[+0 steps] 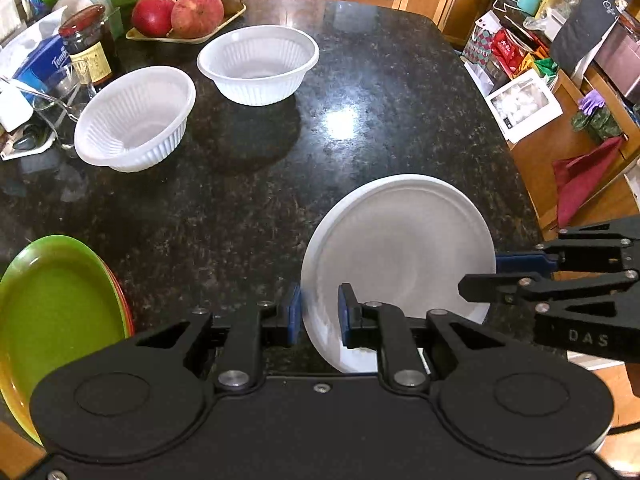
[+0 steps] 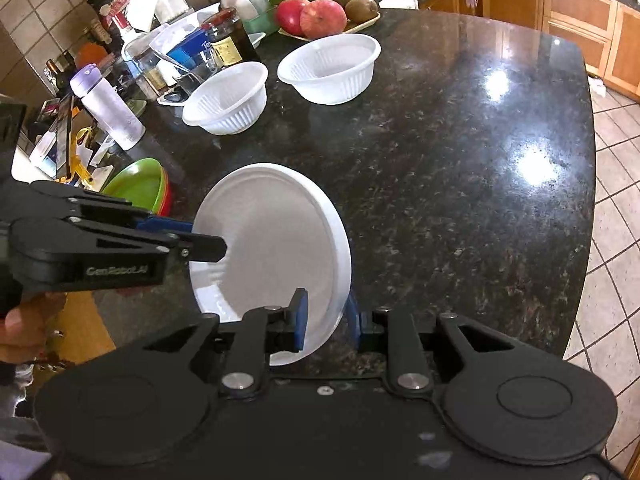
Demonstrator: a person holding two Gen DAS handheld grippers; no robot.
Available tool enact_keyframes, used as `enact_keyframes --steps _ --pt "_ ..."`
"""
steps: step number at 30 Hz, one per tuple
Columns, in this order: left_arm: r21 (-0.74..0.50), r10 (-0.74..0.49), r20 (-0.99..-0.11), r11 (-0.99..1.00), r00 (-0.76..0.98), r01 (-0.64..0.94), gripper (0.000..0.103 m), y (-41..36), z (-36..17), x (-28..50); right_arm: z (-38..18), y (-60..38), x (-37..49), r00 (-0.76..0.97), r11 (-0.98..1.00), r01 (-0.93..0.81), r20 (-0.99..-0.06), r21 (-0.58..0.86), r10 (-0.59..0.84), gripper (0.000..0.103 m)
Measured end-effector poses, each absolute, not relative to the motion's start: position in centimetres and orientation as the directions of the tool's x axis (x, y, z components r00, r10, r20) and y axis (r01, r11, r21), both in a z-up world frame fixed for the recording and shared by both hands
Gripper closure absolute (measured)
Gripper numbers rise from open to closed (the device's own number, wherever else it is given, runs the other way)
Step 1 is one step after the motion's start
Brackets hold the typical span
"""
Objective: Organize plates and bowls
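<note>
A white plate (image 1: pixel 400 248) hangs tilted above the black granite counter (image 1: pixel 360 80), gripped from two sides. My left gripper (image 1: pixel 320 312) is shut on its left rim, and my right gripper (image 1: pixel 480 276) clamps the opposite edge. In the right wrist view the plate (image 2: pixel 272 240) sits with its rim between the blue pads of the right gripper (image 2: pixel 327 320), while the left gripper (image 2: pixel 208 236) holds its far-left edge. Two ribbed white bowls (image 1: pixel 134 116) (image 1: pixel 258 64) stand side by side at the back left. A stack of coloured plates with a green one on top (image 1: pixel 56 308) lies at the near left.
A tray of fruit (image 1: pixel 180 16), a dark jar (image 1: pixel 86 44), a lilac bottle (image 2: pixel 108 108) and assorted clutter line the counter's back-left edge. The counter's curved edge (image 2: pixel 588 200) drops to a tiled floor on the right. A hand (image 2: pixel 24 320) holds the left gripper.
</note>
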State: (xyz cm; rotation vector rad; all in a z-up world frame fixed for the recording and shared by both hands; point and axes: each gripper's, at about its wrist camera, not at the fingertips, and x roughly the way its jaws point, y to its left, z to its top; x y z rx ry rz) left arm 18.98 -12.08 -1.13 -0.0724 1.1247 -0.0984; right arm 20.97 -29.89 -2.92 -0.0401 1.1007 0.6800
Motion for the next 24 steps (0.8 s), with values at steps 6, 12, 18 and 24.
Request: enact_keyframes --steps 6,12,18,24 --pt "-0.117 -0.122 -0.880 0.992 0.458 0.040 0.074 -11.8 -1.4 19.3 -3.6 -29.8 22.0 0.307 0.831 -0.471 -0.828 0.296 0.469 0.076" --pt "-0.120 -0.115 -0.877 0.993 0.466 0.021 0.071 -11.7 -1.8 19.9 -3.8 -29.9 22.3 0.337 0.844 -0.454 -0.823 0.284 0.458 0.070" --pt "-0.125 -0.108 -0.871 0.992 0.480 -0.003 0.051 -11.4 -1.5 19.6 -3.2 -30.3 22.2 0.381 0.853 -0.444 -0.804 0.275 0.458 0.059" --pt "-0.101 -0.074 -0.837 0.995 0.541 -0.021 0.046 -11.1 -0.5 18.7 -2.4 -30.6 21.7 0.434 0.853 -0.458 -0.774 0.251 0.461 0.051"
